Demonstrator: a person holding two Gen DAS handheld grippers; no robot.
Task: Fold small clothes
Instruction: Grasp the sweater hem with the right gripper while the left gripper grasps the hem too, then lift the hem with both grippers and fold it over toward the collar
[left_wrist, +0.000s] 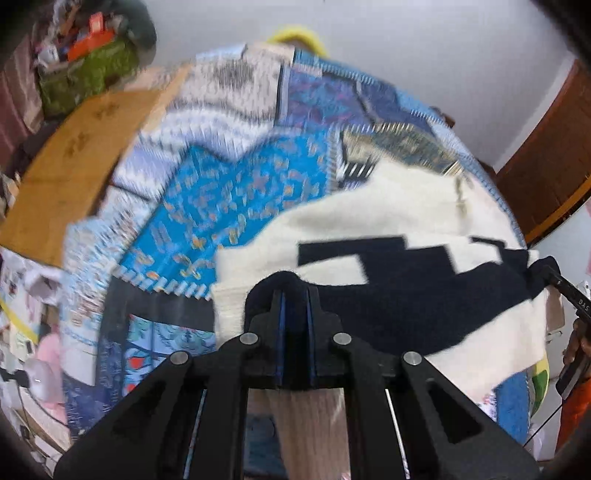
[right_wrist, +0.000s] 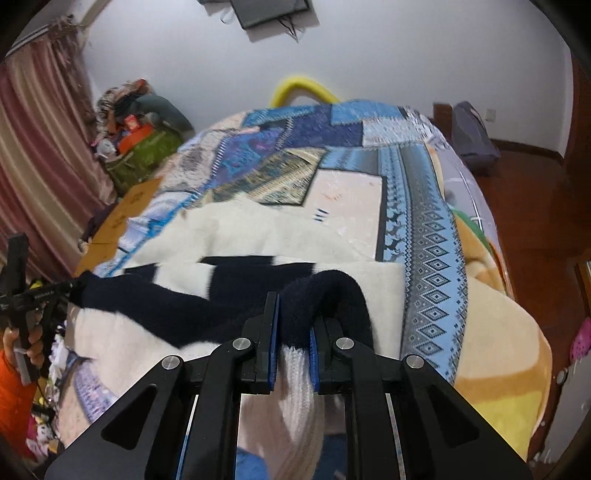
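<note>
The left wrist view is smeared by motion: the patchwork bedspread (left_wrist: 229, 192) shows streaked patterns whose motifs cannot be made out, and the heap of clutter (left_wrist: 88, 55) at upper left is a blur of colours. The sweater (left_wrist: 388, 221) hides the bedspread beneath it, and its lower part disappears behind the black fingers (left_wrist: 275, 317). In the right wrist view, the dark frame on the wall (right_wrist: 269, 11) is cut off by the top edge. The person's hand (right_wrist: 26, 343) and orange sleeve (right_wrist: 14, 391) are cropped at the left edge.
</note>
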